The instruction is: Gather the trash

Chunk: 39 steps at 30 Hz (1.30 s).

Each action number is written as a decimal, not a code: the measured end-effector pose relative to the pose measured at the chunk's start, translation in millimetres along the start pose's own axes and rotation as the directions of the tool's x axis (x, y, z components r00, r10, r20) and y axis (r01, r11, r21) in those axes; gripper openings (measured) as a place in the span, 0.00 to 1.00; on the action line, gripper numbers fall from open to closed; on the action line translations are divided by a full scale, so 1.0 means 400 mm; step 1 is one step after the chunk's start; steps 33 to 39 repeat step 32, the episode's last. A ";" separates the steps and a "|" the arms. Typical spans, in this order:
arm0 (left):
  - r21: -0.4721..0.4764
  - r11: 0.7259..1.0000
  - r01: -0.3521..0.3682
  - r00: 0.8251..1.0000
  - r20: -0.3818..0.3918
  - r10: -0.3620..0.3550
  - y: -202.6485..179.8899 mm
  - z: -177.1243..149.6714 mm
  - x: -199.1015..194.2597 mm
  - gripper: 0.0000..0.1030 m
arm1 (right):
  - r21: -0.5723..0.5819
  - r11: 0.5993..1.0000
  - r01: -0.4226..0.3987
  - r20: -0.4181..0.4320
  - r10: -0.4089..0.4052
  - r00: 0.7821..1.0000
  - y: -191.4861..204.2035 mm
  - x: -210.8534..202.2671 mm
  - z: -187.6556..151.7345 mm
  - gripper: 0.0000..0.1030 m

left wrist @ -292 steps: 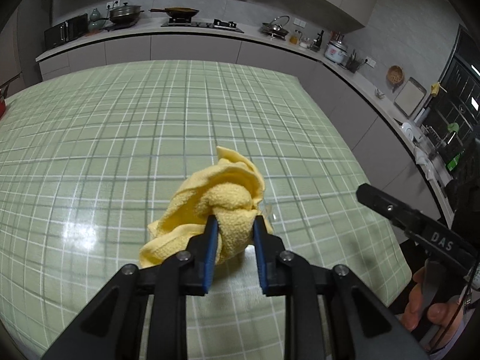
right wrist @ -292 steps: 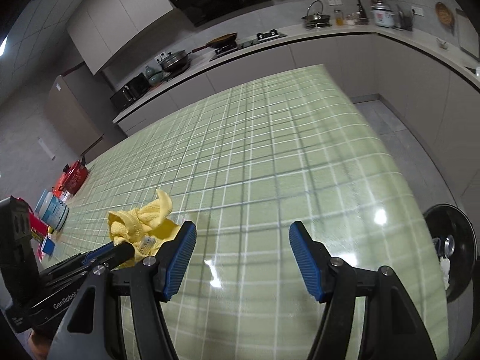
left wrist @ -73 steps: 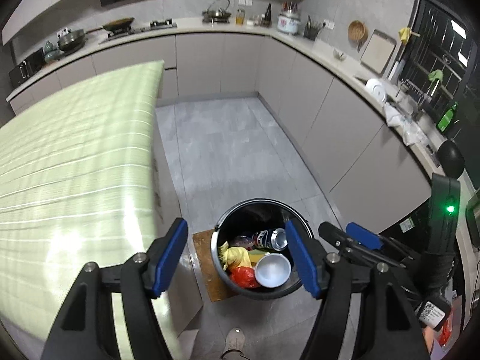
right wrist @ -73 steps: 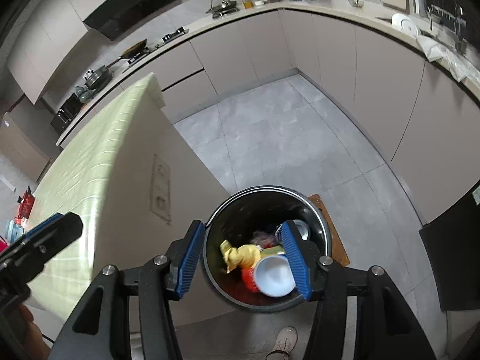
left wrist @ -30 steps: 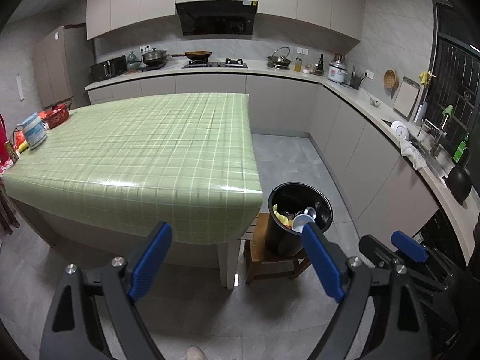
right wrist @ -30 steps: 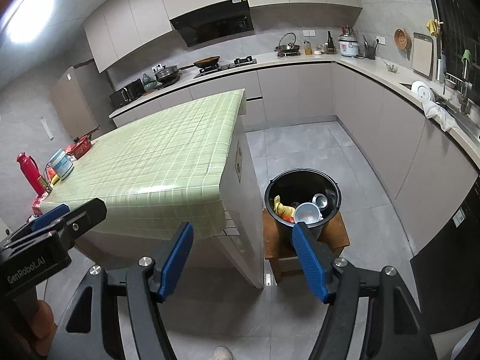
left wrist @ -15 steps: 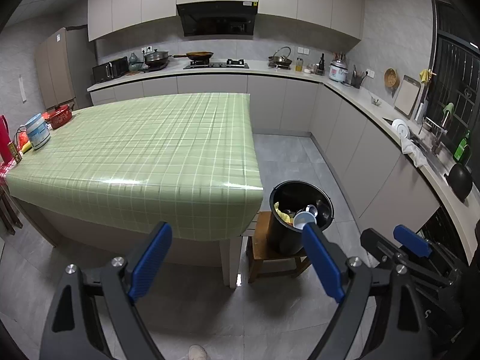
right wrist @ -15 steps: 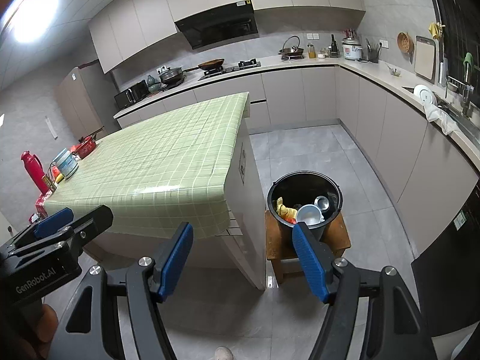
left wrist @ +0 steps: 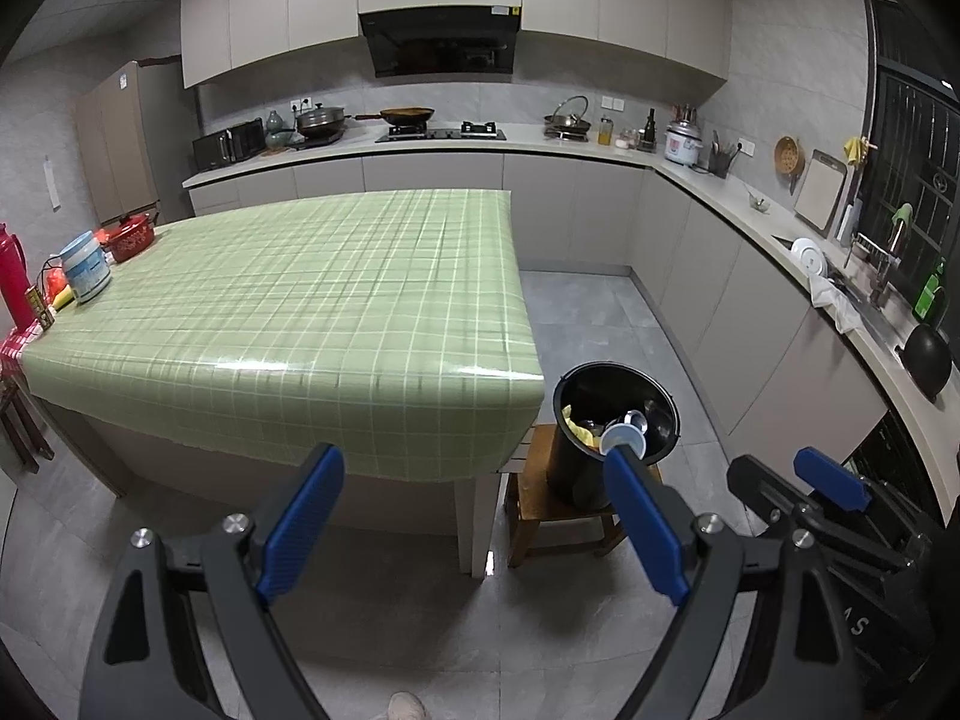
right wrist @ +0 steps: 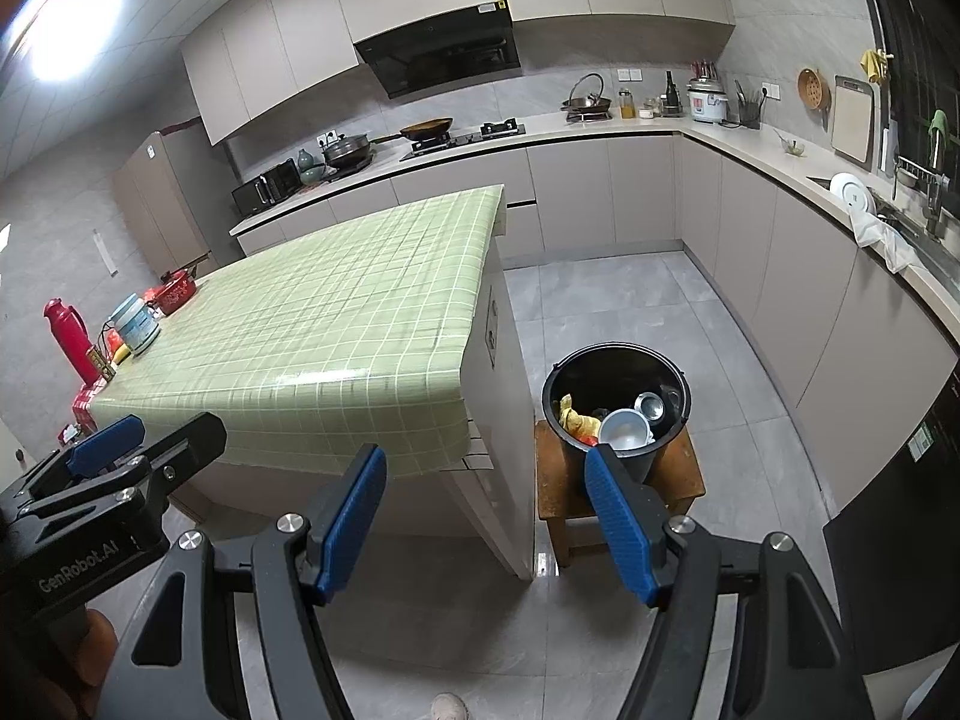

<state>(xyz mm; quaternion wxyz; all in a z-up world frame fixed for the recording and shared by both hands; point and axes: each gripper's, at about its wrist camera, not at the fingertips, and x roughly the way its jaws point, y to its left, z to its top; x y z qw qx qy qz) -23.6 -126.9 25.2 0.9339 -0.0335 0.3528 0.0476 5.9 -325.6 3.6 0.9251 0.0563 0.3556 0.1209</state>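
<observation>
Kitchen island table point(left wrist: 288, 312) bore no loose trash on green cloth; containers at far left edge only. Black bin point(right wrist: 615, 405) on stool right of table held yellow rag, cup, can. Left gripper point(left wrist: 474, 516) and right gripper point(right wrist: 486, 516) both spread, holding nothing. Collection judged finished.

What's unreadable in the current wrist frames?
- Trash bin contents: lower layers hidden by its wall and the white bowl, both views.
- Left view: left gripper finger covers part of the bin rim.
- Items at the table's far corner: too small to identify.
</observation>
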 end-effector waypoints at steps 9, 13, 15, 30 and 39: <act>0.000 1.000 0.002 1.000 -0.008 -0.002 0.000 0.001 0.006 0.87 | 0.000 1.000 0.001 -0.003 -0.001 1.000 0.004 0.001 -0.002 0.69; 0.003 1.000 0.003 1.000 -0.007 -0.003 -0.001 0.002 0.009 0.87 | 0.002 1.000 0.003 -0.004 -0.003 1.000 0.007 0.001 -0.006 0.69; 0.003 1.000 0.002 1.000 -0.007 -0.002 -0.003 0.002 0.010 0.87 | 0.002 1.000 0.003 -0.004 -0.003 1.000 0.008 0.000 -0.007 0.69; 0.016 0.998 0.065 0.996 0.066 -0.066 -0.011 0.000 -0.004 0.90 | 0.016 1.000 0.013 -0.003 -0.013 1.000 -0.004 0.002 -0.010 0.69; 0.023 0.998 0.061 0.996 0.067 -0.062 -0.015 0.004 -0.004 0.91 | 0.018 1.000 0.020 -0.002 -0.020 1.000 -0.009 0.002 -0.011 0.69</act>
